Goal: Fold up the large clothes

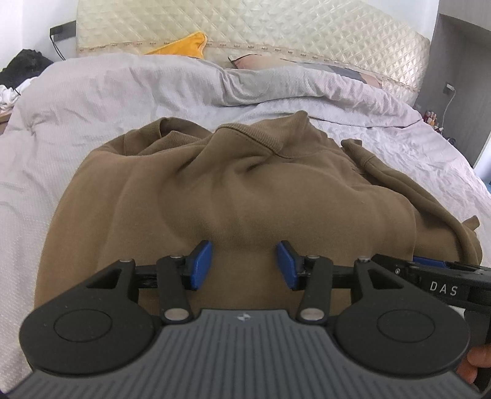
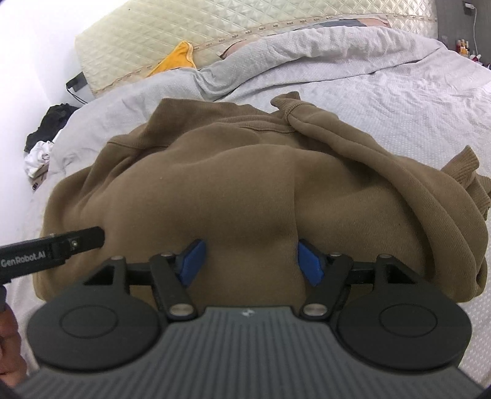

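A large brown sweatshirt (image 1: 233,190) lies bunched on the bed, collar toward the pillows; it also shows in the right wrist view (image 2: 245,190). My left gripper (image 1: 244,265) is open, its blue pads resting on the near part of the sweatshirt, with nothing between them. My right gripper (image 2: 249,262) is open in the same way on the sweatshirt, just to the right of the left one. A sleeve with a ribbed cuff (image 2: 463,168) lies folded over the right side. The right gripper's body (image 1: 435,276) shows in the left wrist view.
The bed has a light grey quilt (image 1: 92,101), rumpled near the pillows. A cream quilted headboard (image 1: 245,24) stands behind, with a yellow cushion (image 1: 187,46). Dark and white clothes (image 2: 46,138) lie off the bed's left. Small bottles (image 1: 431,118) stand at the right.
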Tool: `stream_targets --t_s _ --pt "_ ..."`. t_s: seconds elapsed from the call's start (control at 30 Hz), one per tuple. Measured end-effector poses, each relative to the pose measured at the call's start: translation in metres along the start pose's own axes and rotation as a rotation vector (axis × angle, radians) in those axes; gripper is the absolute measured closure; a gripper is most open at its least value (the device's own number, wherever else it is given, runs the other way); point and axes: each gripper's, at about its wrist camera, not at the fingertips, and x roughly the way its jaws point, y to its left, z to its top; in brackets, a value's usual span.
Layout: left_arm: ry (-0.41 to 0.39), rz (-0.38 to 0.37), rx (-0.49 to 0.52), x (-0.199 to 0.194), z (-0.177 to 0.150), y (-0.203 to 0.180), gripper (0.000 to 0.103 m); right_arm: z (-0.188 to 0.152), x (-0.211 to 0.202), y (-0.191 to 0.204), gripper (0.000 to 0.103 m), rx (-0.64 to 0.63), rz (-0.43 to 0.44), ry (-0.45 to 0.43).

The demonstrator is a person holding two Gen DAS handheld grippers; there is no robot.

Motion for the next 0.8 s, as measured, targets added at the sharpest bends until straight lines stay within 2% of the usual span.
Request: stream_targets --t_s 0.1,0.2,0.27,0.33,0.37,0.43,0.5,0.63,0.8 --pt "0.019 0.012 -0.023 -0.009 0.002 0.0 0.048 0.001 -0.003 -0.003 0.033 0.011 0.014 0.0" --pt "0.001 0.041 -0.007 -0.032 0.001 -0.005 0.046 0.001 -0.007 -0.006 0.033 0.024 0.029 -0.004" --pt "0.009 0.019 -0.043 -0.046 -0.001 -0.002 0.035 0.002 -0.01 -0.007 0.033 0.032 0.036 -0.01" --pt "-0.004 0.013 -0.093 -0.061 -0.003 0.003 0.032 0.002 -0.014 -0.008 0.033 0.044 0.046 -0.015" --pt "-0.012 0.02 -0.116 -0.068 -0.004 0.007 0.027 0.003 -0.015 -0.01 0.033 0.051 0.051 -0.017" --pt "-0.015 0.029 -0.199 -0.077 -0.005 0.021 0.018 0.003 -0.017 -0.014 0.034 0.078 0.068 -0.017" --pt "-0.002 0.054 -0.279 -0.081 -0.007 0.037 0.015 0.003 -0.018 -0.019 0.034 0.107 0.086 -0.013" --pt "0.077 0.089 -0.406 -0.07 -0.009 0.068 0.011 0.002 -0.02 -0.024 0.034 0.151 0.107 -0.007" --pt "0.195 0.04 -0.643 -0.045 -0.028 0.111 0.01 -0.007 -0.025 -0.029 0.033 0.206 0.116 0.02"
